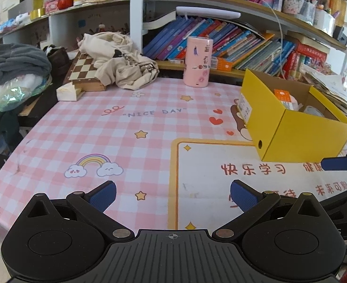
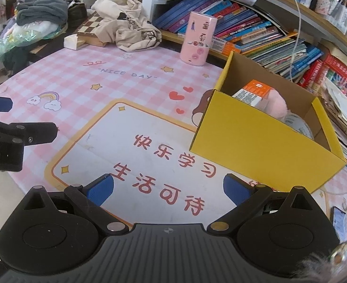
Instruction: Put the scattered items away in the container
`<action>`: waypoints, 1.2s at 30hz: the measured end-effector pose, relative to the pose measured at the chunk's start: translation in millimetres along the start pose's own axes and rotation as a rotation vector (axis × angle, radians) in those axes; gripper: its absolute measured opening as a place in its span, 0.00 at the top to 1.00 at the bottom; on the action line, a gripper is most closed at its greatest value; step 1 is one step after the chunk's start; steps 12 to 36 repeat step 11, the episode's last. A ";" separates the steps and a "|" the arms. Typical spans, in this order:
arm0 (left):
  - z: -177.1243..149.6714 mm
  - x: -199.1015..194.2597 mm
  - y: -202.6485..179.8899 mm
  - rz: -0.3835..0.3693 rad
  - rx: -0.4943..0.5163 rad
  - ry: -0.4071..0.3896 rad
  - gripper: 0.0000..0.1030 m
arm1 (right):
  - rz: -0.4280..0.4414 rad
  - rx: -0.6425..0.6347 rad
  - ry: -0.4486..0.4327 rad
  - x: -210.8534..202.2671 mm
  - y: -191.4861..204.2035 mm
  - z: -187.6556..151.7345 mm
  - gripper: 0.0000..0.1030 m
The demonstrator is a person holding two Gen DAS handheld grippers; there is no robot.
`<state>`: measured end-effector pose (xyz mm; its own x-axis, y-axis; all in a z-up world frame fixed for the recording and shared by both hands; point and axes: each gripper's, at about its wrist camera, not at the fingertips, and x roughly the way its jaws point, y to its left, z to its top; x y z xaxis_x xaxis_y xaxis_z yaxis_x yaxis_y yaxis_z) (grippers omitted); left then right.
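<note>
The yellow box (image 2: 263, 141) sits on the surface (image 2: 116, 70) at about two o'clock in the right wrist view, open at the top. Inside it lie an orange-and-white carton (image 2: 253, 93), something soft and pink (image 2: 276, 105) just behind it, and a pale round item (image 2: 299, 123) toward the near wall. The checked mat around the box looks bare: no loose small items show on it in either view.

What is left out is a pink cylinder (image 1: 198, 61) standing upright at twelve o'clock near the back edge, well apart from the box. Whether it counts as one of the scattered items I cannot tell. A chessboard (image 1: 83, 69) and a beige cloth (image 1: 121, 59) lie at ten o'clock; these look like clutter, not part of the job.

The left gripper (image 1: 173, 197) and the right gripper (image 2: 168, 188) both hover over the mat with jaws spread wide and nothing between them.

By my reading the tidying is nearly or wholly finished, with only the cylinder possibly to go.
</note>
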<state>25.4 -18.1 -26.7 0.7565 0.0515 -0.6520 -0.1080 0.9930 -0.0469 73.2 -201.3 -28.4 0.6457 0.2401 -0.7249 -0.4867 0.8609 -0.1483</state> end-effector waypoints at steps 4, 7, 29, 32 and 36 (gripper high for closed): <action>2.5 2.6 -9.1 0.018 -0.023 0.001 0.00 | 0.042 -0.022 -0.009 5.9 -12.2 2.9 0.02; 6.0 5.2 -19.2 0.032 -0.029 0.000 0.00 | 0.073 -0.041 -0.008 11.9 -23.2 5.2 0.02; 10.7 12.3 -35.3 0.059 -0.042 0.005 0.00 | 0.121 -0.077 -0.004 20.7 -38.8 8.9 0.02; 10.7 12.3 -35.3 0.059 -0.042 0.005 0.00 | 0.121 -0.077 -0.004 20.7 -38.8 8.9 0.02; 10.7 12.3 -35.3 0.059 -0.042 0.005 0.00 | 0.121 -0.077 -0.004 20.7 -38.8 8.9 0.02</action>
